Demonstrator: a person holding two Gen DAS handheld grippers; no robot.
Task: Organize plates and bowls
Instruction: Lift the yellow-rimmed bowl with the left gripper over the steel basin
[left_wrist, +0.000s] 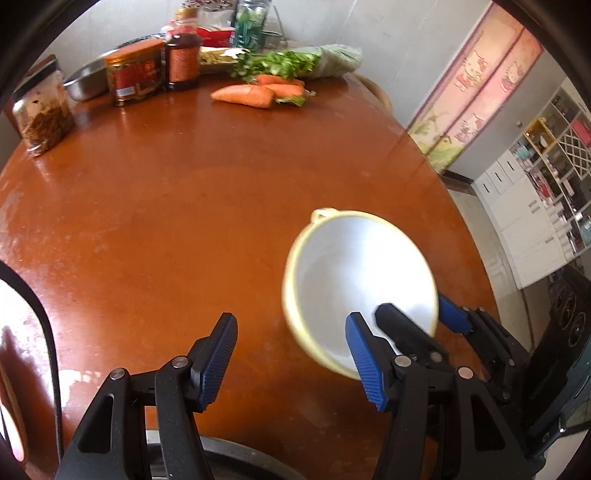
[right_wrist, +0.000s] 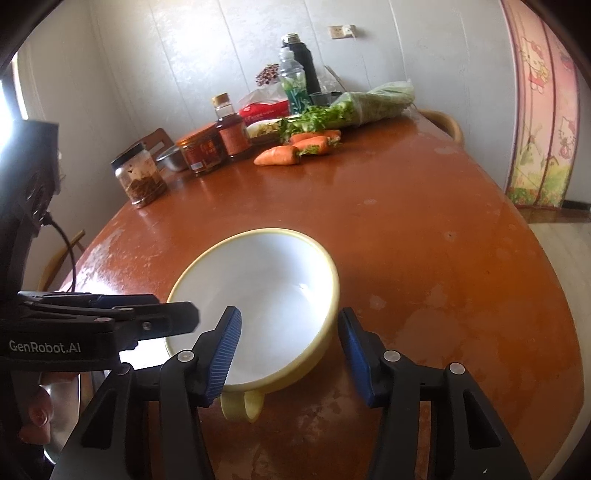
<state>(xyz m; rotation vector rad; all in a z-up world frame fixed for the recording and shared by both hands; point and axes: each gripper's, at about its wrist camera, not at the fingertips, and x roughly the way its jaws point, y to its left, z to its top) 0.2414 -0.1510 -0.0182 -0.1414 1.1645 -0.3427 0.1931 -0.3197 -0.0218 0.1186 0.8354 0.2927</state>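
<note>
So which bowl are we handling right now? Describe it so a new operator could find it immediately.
Start from the round reddish-brown table; jars, greens and carrots crowd its far side. Near the front edge, alone, is the bowl, with the right gripper straddling its rim. It is the only white dish with a pale yellow rim and a small yellow loop handle.

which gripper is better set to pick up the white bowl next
Right, probably. The right gripper straddles the near rim of the white bowl, one finger inside and one outside, not yet pinching. The left gripper stands open over bare table beside the bowl.
</note>
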